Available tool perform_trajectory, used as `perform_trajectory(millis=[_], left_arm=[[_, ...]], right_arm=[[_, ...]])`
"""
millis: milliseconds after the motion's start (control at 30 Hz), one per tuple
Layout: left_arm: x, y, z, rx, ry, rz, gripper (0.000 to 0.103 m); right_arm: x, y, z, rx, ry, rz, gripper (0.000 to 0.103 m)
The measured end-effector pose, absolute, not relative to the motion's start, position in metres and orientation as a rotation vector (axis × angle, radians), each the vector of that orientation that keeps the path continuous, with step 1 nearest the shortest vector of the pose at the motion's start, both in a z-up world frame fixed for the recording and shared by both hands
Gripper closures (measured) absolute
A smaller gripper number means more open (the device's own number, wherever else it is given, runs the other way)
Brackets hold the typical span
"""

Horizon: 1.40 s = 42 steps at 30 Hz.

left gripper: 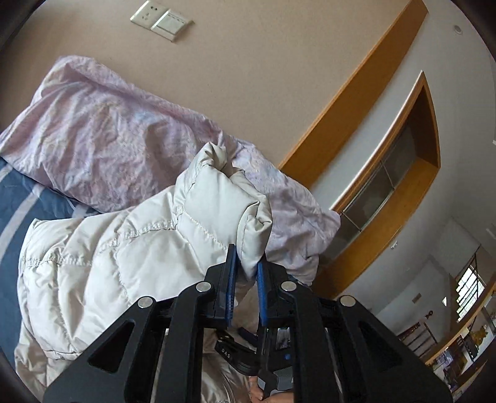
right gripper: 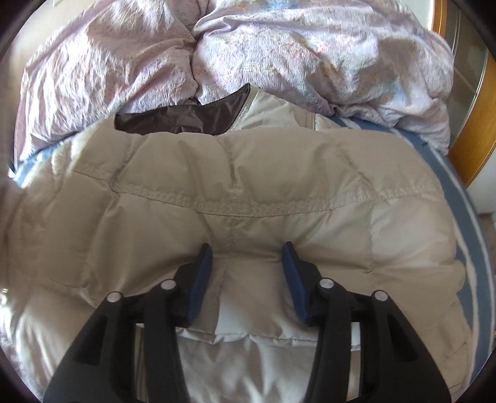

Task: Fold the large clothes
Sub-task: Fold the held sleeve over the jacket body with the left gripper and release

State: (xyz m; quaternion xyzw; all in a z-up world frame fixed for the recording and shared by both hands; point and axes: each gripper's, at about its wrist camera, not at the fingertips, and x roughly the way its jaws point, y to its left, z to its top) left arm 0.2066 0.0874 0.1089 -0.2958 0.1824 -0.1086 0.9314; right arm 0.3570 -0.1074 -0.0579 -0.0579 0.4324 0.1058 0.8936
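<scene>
**Left-wrist view: puffy jacket lifted by one edge above the bed**

Left-wrist view shows the left gripper (left gripper: 246, 263) clamped tight on a thick quilted edge of the pale down jacket (left gripper: 108, 266). The blue pads (left gripper: 232, 279) pinch the padded fold between them, and the fold bulges up beyond the tips. From that pinch the jacket hangs back and to the left, draped in loose quilted panels over the blue striped sheet (left gripper: 21, 198). Behind the jacket lies a crumpled lilac duvet (left gripper: 102, 133), pushed against the beige wall (left gripper: 248, 68). A double wall switch plate (left gripper: 161, 19) sits high on that wall, above the duvet. To the right of the jacket's raised fold runs a wood-trimmed recess (left gripper: 403, 173). Part of a hand shows at the lower edge, under the gripper body.

The right-wrist view looks down on the jacket (right gripper: 235, 192) spread across the bed. The right gripper (right gripper: 248, 259) stands with its jaws apart; the blue pads (right gripper: 201, 279) press down into the jacket's surface on either side of a shallow hump of fabric, but they do not squeeze it. Just beyond the jacket's far edge its dark brown lining (right gripper: 183, 119) shows at an opening. The lilac duvet (right gripper: 294, 52) is heaped behind that, and the striped sheet (right gripper: 458, 192) shows at the jacket's right side.
</scene>
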Motion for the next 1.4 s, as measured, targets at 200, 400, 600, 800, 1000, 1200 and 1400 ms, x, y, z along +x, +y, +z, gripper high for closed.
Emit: perform_trajectory(millis=[200, 400, 600, 800, 1000, 1200, 1400], left_arm=[[0.243, 0.051, 0.071, -0.572, 0.495, -0.238, 0.092], [0.272, 0.028, 0.030, -0.543, 0.658, -0.271, 0.088], [0.276, 0.012, 0.015, -0.497, 0.702, -0.310, 0.039], [0.256, 0.025, 0.033, -0.453, 0.661, -0.293, 0.022], [0.240, 0.080, 0.035, -0.392, 0.658, -0.115, 0.020], [0.235, 0.132, 0.013, -0.313, 0.699, 0.099, 0.020], [0.243, 0.160, -0.019, -0.269, 0.761, 0.210, 0.020]], right_arm=[[0.349, -0.130, -0.044, -0.013, 0.882, 0.242, 0.051], [0.340, -0.158, -0.027, 0.028, 0.805, 0.171, 0.051], [0.342, -0.183, -0.020, 0.074, 0.775, 0.120, 0.051], [0.331, -0.180, -0.006, 0.089, 0.722, 0.183, 0.051], [0.315, -0.137, 0.006, 0.036, 0.680, 0.415, 0.059], [0.310, -0.091, -0.006, -0.060, 0.648, 0.522, 0.064], [0.320, -0.069, -0.027, -0.147, 0.684, 0.497, 0.065]])
